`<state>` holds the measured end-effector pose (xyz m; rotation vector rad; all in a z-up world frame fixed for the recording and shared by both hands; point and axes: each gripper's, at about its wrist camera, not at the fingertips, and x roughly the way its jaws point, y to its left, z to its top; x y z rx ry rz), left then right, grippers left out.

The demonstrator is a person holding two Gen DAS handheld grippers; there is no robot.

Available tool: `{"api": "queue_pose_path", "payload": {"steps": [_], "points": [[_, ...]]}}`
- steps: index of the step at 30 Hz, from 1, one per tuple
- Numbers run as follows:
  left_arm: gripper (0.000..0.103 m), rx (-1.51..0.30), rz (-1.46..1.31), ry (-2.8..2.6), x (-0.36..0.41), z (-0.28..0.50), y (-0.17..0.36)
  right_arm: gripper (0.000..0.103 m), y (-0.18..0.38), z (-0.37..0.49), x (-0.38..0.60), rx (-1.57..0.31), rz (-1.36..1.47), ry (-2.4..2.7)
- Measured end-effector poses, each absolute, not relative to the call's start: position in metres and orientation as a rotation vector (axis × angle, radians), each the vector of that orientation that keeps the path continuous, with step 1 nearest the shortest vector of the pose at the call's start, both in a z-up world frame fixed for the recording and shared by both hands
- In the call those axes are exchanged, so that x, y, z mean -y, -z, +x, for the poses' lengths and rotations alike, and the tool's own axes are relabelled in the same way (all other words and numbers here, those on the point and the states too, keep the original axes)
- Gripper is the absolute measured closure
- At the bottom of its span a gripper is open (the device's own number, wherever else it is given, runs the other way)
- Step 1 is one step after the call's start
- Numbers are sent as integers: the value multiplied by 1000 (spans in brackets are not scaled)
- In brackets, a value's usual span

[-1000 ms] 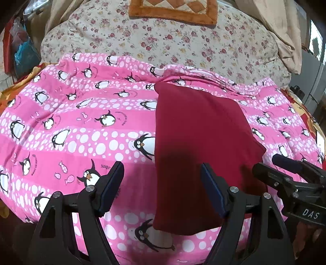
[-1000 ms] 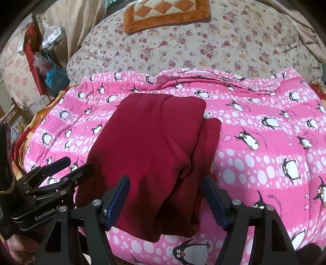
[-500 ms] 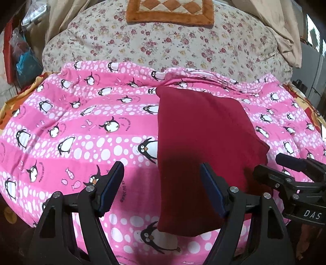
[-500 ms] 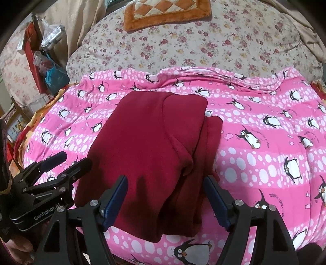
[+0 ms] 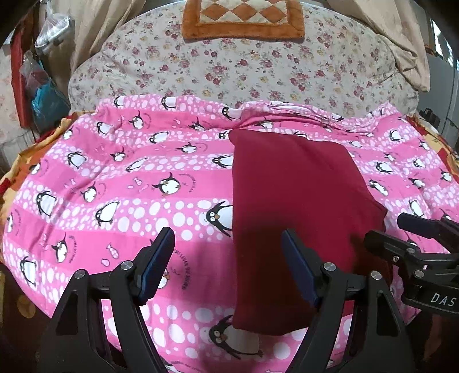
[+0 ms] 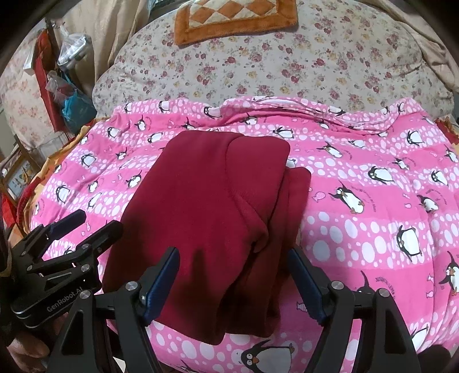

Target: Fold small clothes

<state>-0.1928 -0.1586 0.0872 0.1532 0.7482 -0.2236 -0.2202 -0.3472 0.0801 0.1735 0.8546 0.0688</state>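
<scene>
A dark red garment [image 5: 289, 200] [image 6: 212, 218] lies folded lengthwise on the pink penguin blanket [image 5: 120, 183] [image 6: 373, 206], with a narrower layer sticking out along its right side in the right wrist view. My left gripper [image 5: 228, 264] hovers open over the garment's near left edge, nothing between its blue pads. Above the garment's near end, my right gripper [image 6: 233, 282] stands open and holds nothing. Each gripper shows at the edge of the other's view: the right one [image 5: 401, 241], the left one [image 6: 77, 226].
Behind the blanket lies a floral quilt [image 5: 258, 69] with an orange checked mat [image 5: 243, 17] on it. Bags and clutter [image 5: 37, 86] stand at the far left. A beige cloth [image 5: 401, 43] hangs at the far right. A hand [image 6: 25, 350] shows at the lower left.
The left wrist view has tilted slightly, so the blanket and garment sit a little lower and flatter in it. The garment has not moved and both grippers stay open.
</scene>
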Motion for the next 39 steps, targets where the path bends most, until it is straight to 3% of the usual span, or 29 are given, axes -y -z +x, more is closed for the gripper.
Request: {"api": "queue_pose_path", "payload": {"steps": [39], "points": [[26, -756, 200, 214, 170, -197, -85, 26, -76, -221, 349, -859, 186, -62]]}}
